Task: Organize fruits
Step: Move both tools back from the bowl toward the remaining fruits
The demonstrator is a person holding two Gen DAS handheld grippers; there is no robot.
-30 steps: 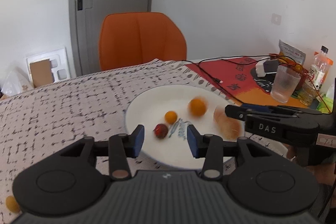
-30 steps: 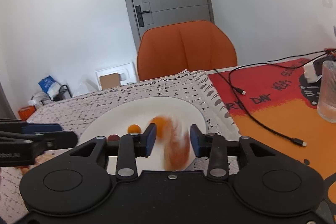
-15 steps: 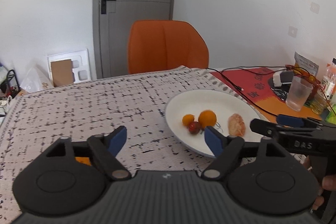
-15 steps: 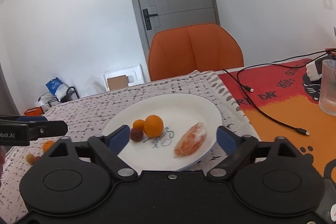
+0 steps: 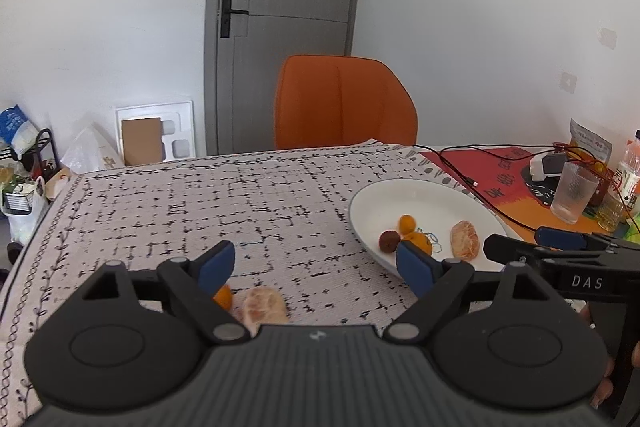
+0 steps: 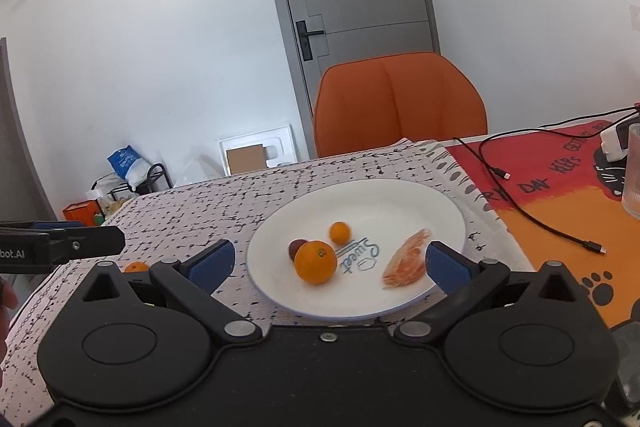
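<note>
plate [image 6: 400,195] holds four fruits | left gripper [image 5: 316,263] jaws wide, empty | right gripper [image 6: 328,263] jaws wide, empty

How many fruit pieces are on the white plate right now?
4, all on the plate: a large orange in front, a dark round fruit touching it behind-left, a small orange farther back, and a peeled citrus piece at right. None appear hidden.

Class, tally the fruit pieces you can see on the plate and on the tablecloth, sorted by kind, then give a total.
Large orange: 1
Small orange fruits: 3, one on the plate, two on the tablecloth
Dark red fruit: 1
Peeled citrus pieces: 2, one on the plate, one on the tablecloth
Total: 7
</note>
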